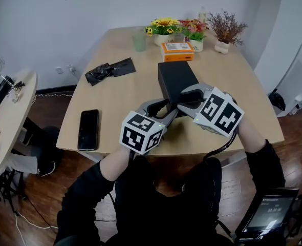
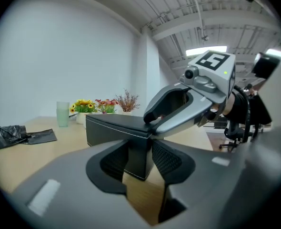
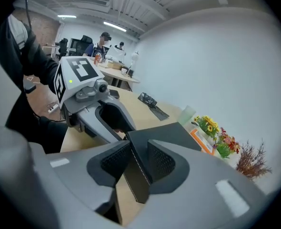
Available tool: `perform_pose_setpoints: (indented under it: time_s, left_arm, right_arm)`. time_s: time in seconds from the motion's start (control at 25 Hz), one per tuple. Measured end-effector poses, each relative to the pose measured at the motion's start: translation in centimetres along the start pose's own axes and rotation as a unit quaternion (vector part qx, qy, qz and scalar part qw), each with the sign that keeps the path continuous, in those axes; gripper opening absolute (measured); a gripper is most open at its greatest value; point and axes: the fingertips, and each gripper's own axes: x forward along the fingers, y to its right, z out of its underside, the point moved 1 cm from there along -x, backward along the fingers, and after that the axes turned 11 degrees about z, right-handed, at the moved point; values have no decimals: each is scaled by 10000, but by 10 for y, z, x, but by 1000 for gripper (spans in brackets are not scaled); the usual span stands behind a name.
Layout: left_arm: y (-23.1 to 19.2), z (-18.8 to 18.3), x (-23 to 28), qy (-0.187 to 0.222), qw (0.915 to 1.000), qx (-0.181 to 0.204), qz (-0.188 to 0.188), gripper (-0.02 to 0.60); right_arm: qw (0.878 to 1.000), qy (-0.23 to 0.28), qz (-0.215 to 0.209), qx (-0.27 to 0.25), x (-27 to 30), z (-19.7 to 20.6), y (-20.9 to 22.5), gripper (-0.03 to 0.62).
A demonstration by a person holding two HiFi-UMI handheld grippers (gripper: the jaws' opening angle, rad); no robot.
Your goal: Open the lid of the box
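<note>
A black rectangular box (image 1: pixel 176 80) lies lengthwise in the middle of the wooden table (image 1: pixel 120 101), its lid down. Both grippers meet at its near end. My left gripper (image 1: pixel 166 112) comes in from the left, and its pads press on the box's near corner (image 2: pixel 136 149) low on the side walls. My right gripper (image 1: pixel 185 99) reaches across from the right and clamps the same end's upper edge; in its own view the pads (image 3: pixel 160 162) squeeze the box's corner (image 3: pixel 139 175). The left gripper (image 3: pixel 123 133) shows just beyond it.
A black phone (image 1: pixel 88 129) lies near the table's front left edge. A crumpled black bag (image 1: pixel 109 69), a green cup (image 1: pixel 138 40), an orange carton (image 1: pixel 177 50), flower pots (image 1: pixel 164 31) and a dried plant (image 1: pixel 224 32) stand at the back. A side table (image 1: pixel 7 122) is at left.
</note>
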Motion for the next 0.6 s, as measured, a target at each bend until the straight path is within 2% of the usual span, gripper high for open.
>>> perform_pose_setpoints:
  time_s: [0.32,0.4,0.48,0.56,0.6]
  left_arm:
    - [1,0,-2,-18,10000,38,-9,140]
    - [2,-2,-4,16,9999,164,-41,138]
    - [4,-5,-6,59,9995,305,-59,138]
    - [6,-6,-5,7,9992,392,-63,138]
    - [5,-6,-4,-31,9991,418,-74,138]
  right_arm:
    - [9945,464,-123,929,-6,-3,4,100]
    - [9932,680,31,943,-9,-3,4,104]
    - [9917,949,433,754,-17,-1,6,107]
    - [9885,1023,854,710,-28,13,16,215]
    - [9864,959,1043,837,-32,24,25,248]
